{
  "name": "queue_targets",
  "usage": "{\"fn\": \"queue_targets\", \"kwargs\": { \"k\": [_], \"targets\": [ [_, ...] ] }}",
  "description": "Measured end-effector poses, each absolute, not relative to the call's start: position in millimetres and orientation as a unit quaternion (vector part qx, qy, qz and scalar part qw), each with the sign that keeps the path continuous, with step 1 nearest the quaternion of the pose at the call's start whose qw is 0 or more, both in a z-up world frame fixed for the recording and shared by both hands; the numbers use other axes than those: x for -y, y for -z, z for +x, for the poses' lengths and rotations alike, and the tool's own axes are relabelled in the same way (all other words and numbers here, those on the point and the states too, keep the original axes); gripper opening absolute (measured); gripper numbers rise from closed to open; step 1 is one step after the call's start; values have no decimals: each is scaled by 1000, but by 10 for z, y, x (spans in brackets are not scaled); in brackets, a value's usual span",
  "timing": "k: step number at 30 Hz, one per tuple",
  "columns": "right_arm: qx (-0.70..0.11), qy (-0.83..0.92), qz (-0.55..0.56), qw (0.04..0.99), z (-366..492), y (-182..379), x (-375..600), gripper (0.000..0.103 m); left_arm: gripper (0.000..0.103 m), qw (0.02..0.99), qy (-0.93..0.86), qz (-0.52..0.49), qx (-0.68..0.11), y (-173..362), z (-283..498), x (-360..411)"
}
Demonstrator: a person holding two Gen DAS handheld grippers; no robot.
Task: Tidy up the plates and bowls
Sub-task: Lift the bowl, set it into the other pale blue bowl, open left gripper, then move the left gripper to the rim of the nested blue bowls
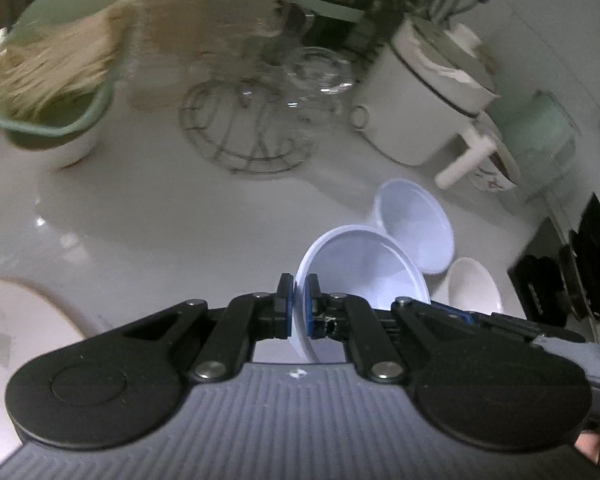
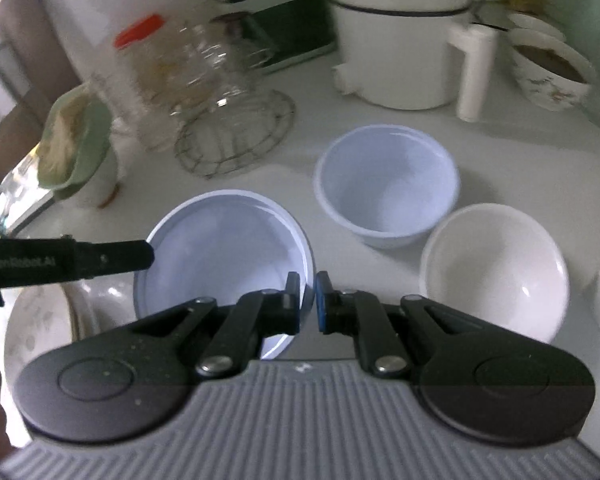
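Observation:
A pale blue shallow bowl (image 2: 224, 256) hangs just above the white counter (image 2: 300, 128), held on two sides. My right gripper (image 2: 308, 292) is shut on its right rim. In the left wrist view my left gripper (image 1: 299, 292) is shut on the near rim of that same bowl (image 1: 364, 268), which tilts on edge there. One of the left gripper's fingers (image 2: 120, 258) reaches in from the left. A deeper pale blue bowl (image 2: 386, 184) and a white bowl (image 2: 492, 272) stand on the counter beyond. A patterned plate (image 2: 40, 320) lies at the left.
A wire rack (image 2: 236, 144) with clear glasses stands behind the bowls. A green bowl (image 1: 56, 92) with pale sticks is at the back left, and a white pot (image 2: 400, 40) with a handle at the back right. A floral bowl (image 2: 552, 76) sits beside the pot.

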State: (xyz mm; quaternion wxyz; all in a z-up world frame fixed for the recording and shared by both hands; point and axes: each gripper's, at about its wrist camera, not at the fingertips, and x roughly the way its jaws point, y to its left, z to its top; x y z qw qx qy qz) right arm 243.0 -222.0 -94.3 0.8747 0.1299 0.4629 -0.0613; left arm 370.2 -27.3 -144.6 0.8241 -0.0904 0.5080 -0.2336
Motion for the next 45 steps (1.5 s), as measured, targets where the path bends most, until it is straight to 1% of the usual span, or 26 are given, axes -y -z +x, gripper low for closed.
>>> {"fn": "queue_targets", "kwargs": {
  "k": [6,17,19,24,25,26,27,28,29,30,37,45],
  "targets": [
    [-481,24,123,868,2583,1044,2077,11,7,822,189,-103,-527,1601,3687,78],
    [-508,1,122,853,2694,1234,1870,11,7,821,166,-89,-539,1775,3642,-100],
    [-511,4,119,852,2692,1256,1847,13,7,818,167,-94,-543,1793,3637,-121],
    [-514,3,133,847,2670,1206,1874,13,8,823,162,-98,-536,1729,3631,-182],
    [-515,7,133,847,2667,1182,1877,15,9,822,163,-101,-536,1715,3634,-199],
    [-516,9,134,846,2670,1158,1879,19,10,822,162,-104,-536,1691,3636,-213],
    [-514,12,135,847,2668,1124,1880,22,17,823,163,-105,-534,1657,3636,-220],
    [-509,15,137,850,2657,1079,1883,31,27,825,165,-103,-531,1615,3631,-222],
    [-502,17,141,853,2639,1032,1890,41,31,827,170,-99,-527,1564,3623,-216],
    [-497,18,145,856,2620,987,1900,43,36,830,173,-95,-522,1509,3612,-206],
    [-465,32,151,872,2510,676,1905,43,42,843,207,-76,-491,1124,3512,-203],
    [-412,43,136,900,2399,330,1966,43,45,854,223,-58,-466,932,3442,-176]
  ]
}}
